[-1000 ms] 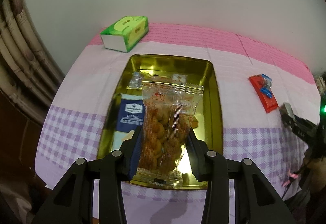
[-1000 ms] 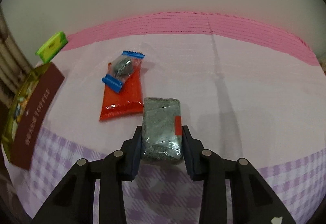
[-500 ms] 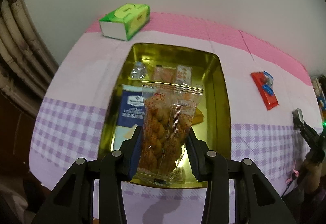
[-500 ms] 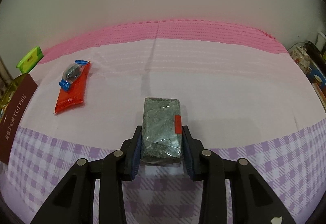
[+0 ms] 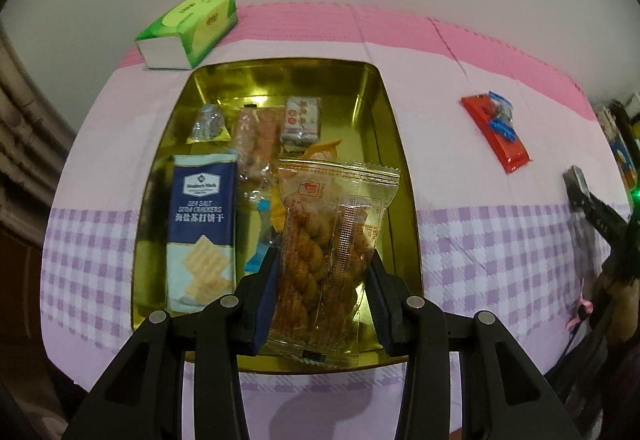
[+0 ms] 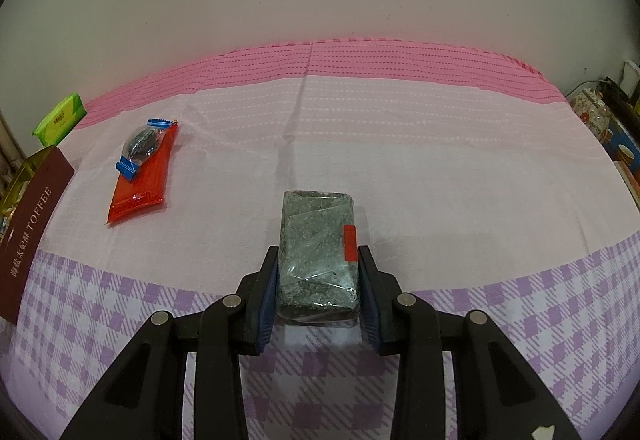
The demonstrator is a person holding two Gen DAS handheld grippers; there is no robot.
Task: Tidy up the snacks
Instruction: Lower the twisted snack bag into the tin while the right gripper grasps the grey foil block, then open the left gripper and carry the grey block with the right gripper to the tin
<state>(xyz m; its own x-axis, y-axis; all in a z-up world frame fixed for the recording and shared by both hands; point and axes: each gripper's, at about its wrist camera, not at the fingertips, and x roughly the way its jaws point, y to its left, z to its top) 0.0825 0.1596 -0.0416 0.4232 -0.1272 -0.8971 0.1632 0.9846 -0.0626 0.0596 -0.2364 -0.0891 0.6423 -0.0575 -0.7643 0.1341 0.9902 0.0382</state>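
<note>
Left gripper [image 5: 323,280] clamps the twisted-snack bag [image 5: 332,256] over the gold tin [image 5: 404,207]; cracker pack [image 5: 202,224] inside. Right gripper [image 6: 316,280] clamps the grey block [image 6: 318,252]; red packet [image 6: 144,175] right of the tin.

Dim, warm indoor light is falling from above, leaving both views slightly murky. Glare is flashing off the gold tin [image 5: 390,143], brightest on its far inner wall. A soft shadow is pooling on the tabletop [image 6: 440,167] below that tin's near edge. Fisheye bending is curving everything toward dark, vignetted corners.
</note>
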